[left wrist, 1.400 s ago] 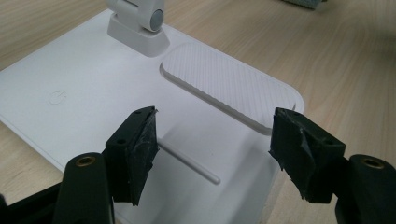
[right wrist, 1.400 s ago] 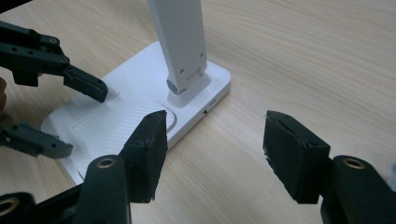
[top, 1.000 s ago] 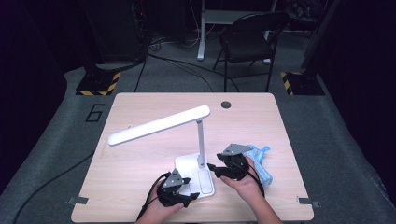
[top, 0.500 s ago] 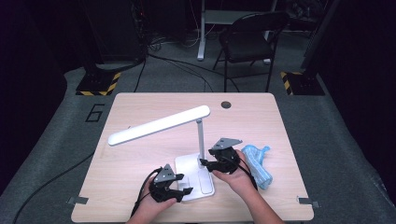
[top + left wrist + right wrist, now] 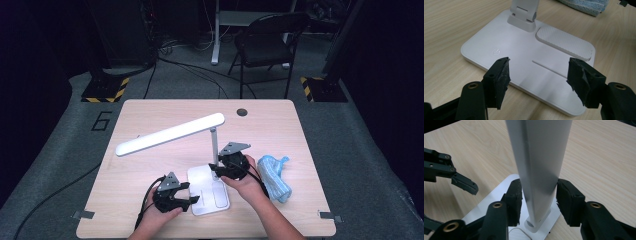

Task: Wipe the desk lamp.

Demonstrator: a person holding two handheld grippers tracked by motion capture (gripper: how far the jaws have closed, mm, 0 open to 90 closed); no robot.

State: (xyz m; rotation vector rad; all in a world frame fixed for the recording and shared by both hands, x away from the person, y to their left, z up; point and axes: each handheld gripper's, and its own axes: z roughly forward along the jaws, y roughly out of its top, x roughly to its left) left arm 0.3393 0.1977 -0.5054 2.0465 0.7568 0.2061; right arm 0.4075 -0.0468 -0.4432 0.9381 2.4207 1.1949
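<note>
The right hand-held gripper has just left the crumpled pale-blue cloth at the right of the light wooden bench and come across to the white folding desk lamp; a second ago it sat beside the cloth, and now it is at the foot of the slim grey-white upright stem, with the cloth lying apart behind the hand; its jaws have just been closing, and in the right gripper view the stem stands between the two black pads, which sit just beside it or barely touching; I cannot tell whether they press yet. The left hand-held gripper has slid along the near edge towards the flat white rectangular lamp base; its jaws stand apart, straddling the near corner of the base without gripping it. To my eye this means the cloth is set aside for now, and both hands are getting ready to steady or reposition the lamp.

The lamp stands at the near middle of the bench, its long head slanting out to the left; the right forearm comes in from the near edge, wrist bent left so the gripper points level at the stem; the left hand lies low near the bench, gripper aimed right at the base.
</note>
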